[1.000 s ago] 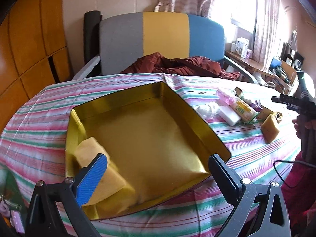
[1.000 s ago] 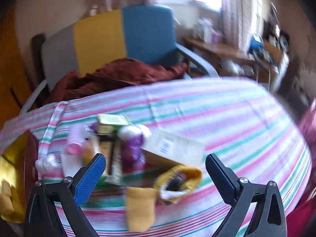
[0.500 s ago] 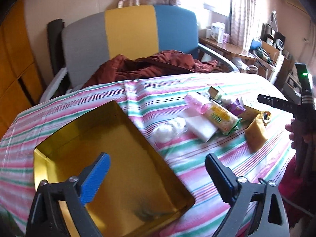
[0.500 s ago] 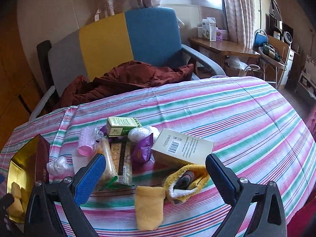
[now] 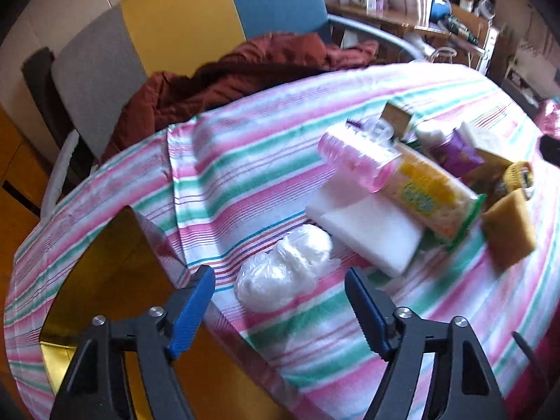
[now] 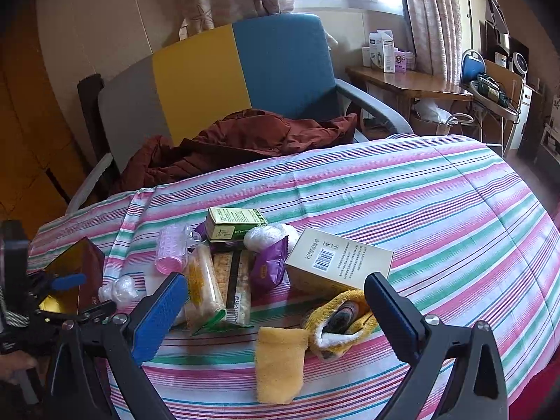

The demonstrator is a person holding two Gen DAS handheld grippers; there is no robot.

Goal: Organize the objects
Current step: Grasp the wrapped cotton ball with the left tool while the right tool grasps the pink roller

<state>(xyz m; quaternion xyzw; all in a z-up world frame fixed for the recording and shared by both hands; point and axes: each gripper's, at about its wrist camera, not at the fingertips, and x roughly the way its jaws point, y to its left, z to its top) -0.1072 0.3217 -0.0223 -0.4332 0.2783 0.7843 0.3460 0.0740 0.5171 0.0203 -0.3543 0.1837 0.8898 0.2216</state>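
Observation:
My left gripper (image 5: pixel 280 304) is open and empty, just short of a white plastic-wrapped bundle (image 5: pixel 283 273) on the striped tablecloth. The gold tin (image 5: pixel 105 280) lies at its left. Beyond the bundle lie a white block (image 5: pixel 367 234), a pink roller (image 5: pixel 357 157), a yellow snack pack (image 5: pixel 430 199) and a yellow sponge (image 5: pixel 511 231). My right gripper (image 6: pixel 276 315) is open and empty above a yellow sponge (image 6: pixel 280 364) and a yellow cloth (image 6: pixel 343 322). Ahead lie a beige box (image 6: pixel 339 262), a green box (image 6: pixel 232 224) and a purple packet (image 6: pixel 267 266).
A grey, yellow and blue chair (image 6: pixel 224 77) with a brown garment (image 6: pixel 245 140) stands behind the table. A wooden side table (image 6: pixel 406 84) with cartons stands at the back right. The left gripper (image 6: pixel 59 301) shows at the left edge of the right wrist view.
My left gripper has swung right, from over the gold tin to the white bundle, and its jaws have narrowed somewhat. My right gripper has held almost still over the sponge and cloth.

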